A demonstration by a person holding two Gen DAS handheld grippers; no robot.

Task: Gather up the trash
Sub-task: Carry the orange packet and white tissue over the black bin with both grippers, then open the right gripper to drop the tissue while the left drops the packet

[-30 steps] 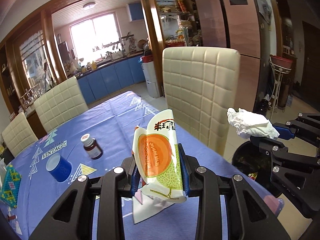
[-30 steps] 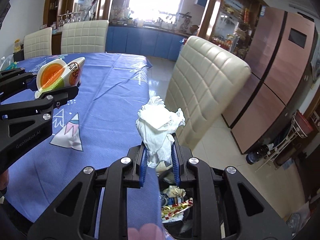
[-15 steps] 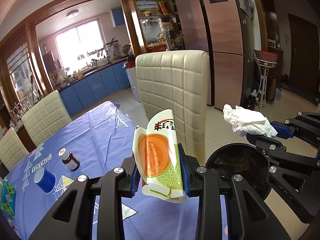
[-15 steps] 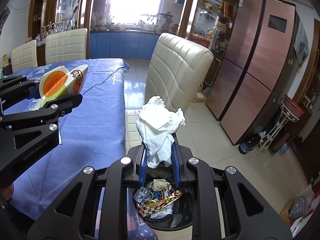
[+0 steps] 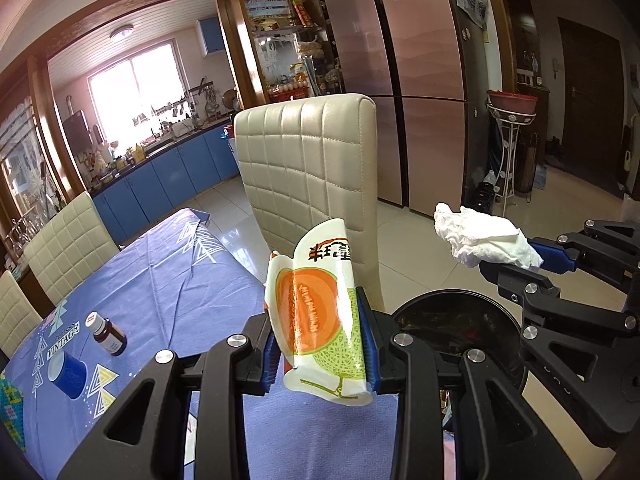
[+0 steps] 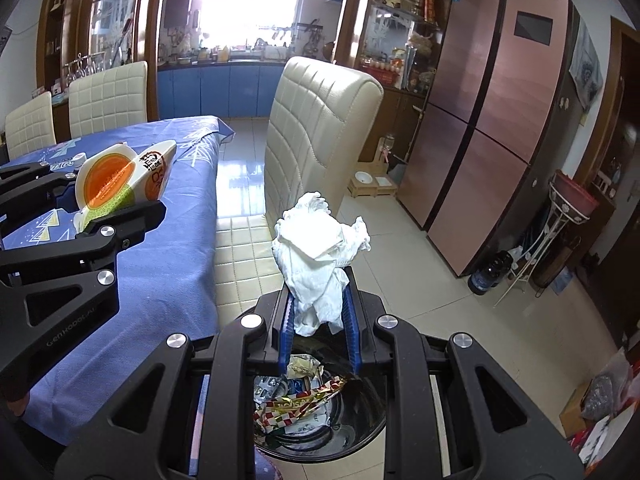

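My left gripper (image 5: 320, 338) is shut on a melon-print wrapper (image 5: 318, 312) and holds it above the table's near corner, left of the black trash bin (image 5: 456, 320). My right gripper (image 6: 318, 320) is shut on a crumpled white tissue (image 6: 318, 248) and holds it over the bin (image 6: 320, 436), which contains several wrappers. The tissue also shows in the left wrist view (image 5: 484, 242), and the wrapper shows in the right wrist view (image 6: 120, 182).
A blue-clothed table (image 5: 180, 280) carries a small brown bottle (image 5: 108, 334) and a blue cup (image 5: 68, 372). A cream padded chair (image 5: 312, 184) stands between table and bin. A fridge (image 6: 488, 140) and a plant stand (image 6: 560, 232) are at the right.
Both grippers have swung right, away from the table toward the bin. The bin now sits under the right gripper, and more floor and fridge have come into view. Both keep their hold.
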